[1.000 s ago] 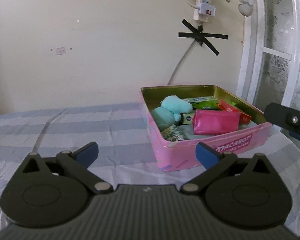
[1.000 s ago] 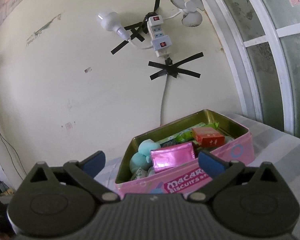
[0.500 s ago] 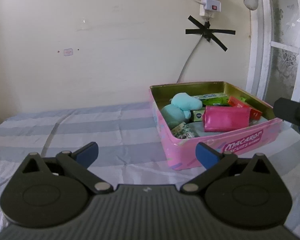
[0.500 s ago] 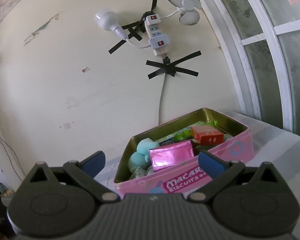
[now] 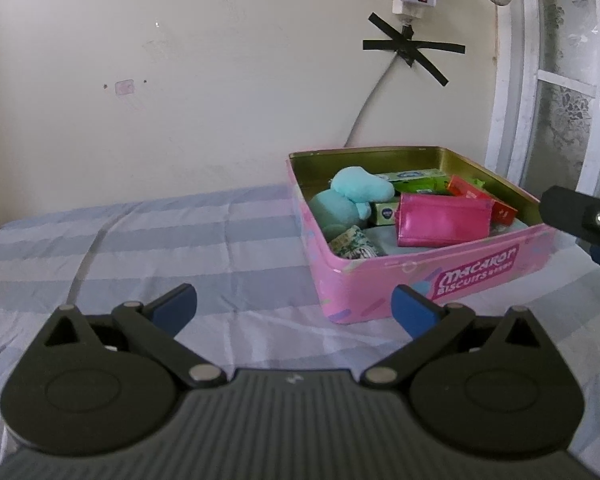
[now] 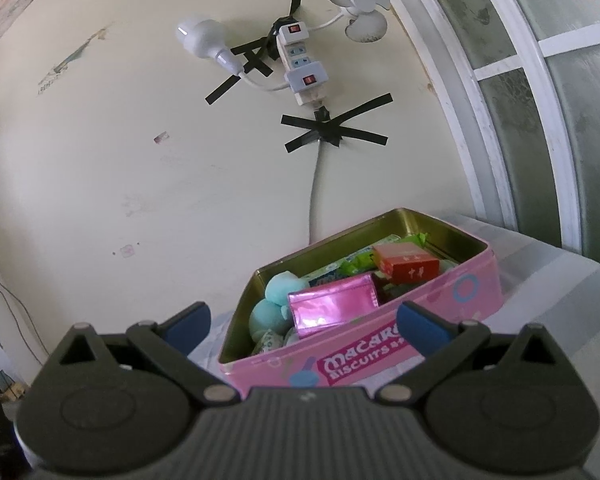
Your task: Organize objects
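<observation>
Risk assessment first: both tongs hang released and empty, so nothing can be dropped, but a low approach could catch the thin rim of the pink rectangular metal biscuit tin and skid it across the soft striped blue-and-white bedsheet, which gives no firm footing. The tin is also heaped, so pushing further items in may spill contents over the wall.

Left tongs: jaws spread wide, holding nothing, above the bed's near edge, to the left of the tin's near left corner.

The tin sits at the bed's far right corner, near the wall and window frame. Contents, left to right:
- teal plush toy against the left wall;
- small patterned roll at the near left corner;
- green cartons along the back;
- glossy magenta pouch in the middle;
- red carton toward the right wall.

Right tongs: jaws spread wide, empty, close before the tin's near wall.
</observation>
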Demonstrator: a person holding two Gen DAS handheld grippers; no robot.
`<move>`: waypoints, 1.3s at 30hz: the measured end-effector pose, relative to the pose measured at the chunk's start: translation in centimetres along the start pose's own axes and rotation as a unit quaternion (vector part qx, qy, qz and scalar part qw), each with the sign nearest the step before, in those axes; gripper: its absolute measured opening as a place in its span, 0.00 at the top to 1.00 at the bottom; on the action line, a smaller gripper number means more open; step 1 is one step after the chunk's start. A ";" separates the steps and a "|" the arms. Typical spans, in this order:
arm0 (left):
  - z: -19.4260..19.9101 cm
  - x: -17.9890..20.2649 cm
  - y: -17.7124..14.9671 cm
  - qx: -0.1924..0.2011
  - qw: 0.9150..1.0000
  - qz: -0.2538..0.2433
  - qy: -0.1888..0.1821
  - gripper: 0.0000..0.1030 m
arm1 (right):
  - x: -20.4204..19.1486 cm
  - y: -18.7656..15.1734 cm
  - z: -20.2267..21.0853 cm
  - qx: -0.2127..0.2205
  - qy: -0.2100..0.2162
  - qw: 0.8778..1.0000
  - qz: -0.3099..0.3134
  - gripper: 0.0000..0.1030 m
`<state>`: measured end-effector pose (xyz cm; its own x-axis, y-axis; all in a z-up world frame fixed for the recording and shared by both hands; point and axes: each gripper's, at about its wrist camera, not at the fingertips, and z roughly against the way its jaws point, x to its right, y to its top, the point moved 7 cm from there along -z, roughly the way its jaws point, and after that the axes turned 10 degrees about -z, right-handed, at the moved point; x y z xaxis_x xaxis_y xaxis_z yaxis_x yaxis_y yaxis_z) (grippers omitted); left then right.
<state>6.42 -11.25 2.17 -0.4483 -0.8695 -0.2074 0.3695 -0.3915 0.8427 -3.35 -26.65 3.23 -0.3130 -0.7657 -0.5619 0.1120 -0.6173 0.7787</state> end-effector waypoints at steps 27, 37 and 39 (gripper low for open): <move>-1.7 1.2 -1.6 -0.061 0.998 -0.009 -0.015 0.00 | 1.0 -0.5 -0.9 -0.015 -0.007 1.000 -0.014 0.00; -2.3 1.4 -2.1 -0.074 0.997 -0.008 -0.013 0.00 | 1.5 -0.8 -1.5 -0.024 -0.009 1.000 -0.017 0.00; -2.5 1.5 -2.2 -0.076 0.997 -0.008 -0.014 0.00 | 1.6 -0.9 -1.6 -0.026 -0.009 0.999 -0.018 0.00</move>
<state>6.99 -12.42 -1.17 -0.4763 -0.8551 -0.2047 0.4799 -0.4479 0.7544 -2.46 -27.62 1.23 -0.3348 -0.7401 -0.5832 0.1487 -0.6527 0.7429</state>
